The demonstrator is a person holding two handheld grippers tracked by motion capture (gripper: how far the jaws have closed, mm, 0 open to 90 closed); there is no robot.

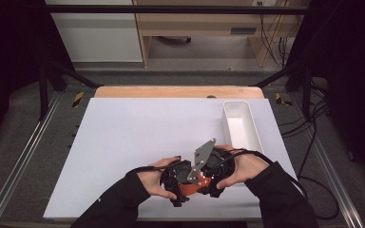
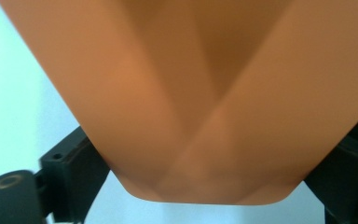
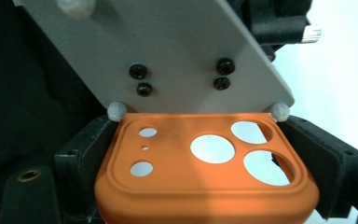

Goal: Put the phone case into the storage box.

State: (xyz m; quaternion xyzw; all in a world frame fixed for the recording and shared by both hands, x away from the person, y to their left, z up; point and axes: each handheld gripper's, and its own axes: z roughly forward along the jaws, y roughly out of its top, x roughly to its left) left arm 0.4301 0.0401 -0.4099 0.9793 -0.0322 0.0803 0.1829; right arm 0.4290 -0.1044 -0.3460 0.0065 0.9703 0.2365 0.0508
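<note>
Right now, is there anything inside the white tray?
No, the white tray looks bare inside, with its white floor showing from end to end.

One orange phone case [image 3: 205, 172], one white tray [image 1: 241, 124], two grippers, seemingly nothing else on the white table [image 1: 138, 137].

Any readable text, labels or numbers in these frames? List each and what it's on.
None readable.
Orange phone case: camera cutouts, no print visible.
Grey plate: screws, no marking.
White tray: blank.
White table sheet: blank.
Yellow-and-black striped tape on the floor: stripes, no words.
Drawer handle on the far cabinet: too small to tell.
</note>
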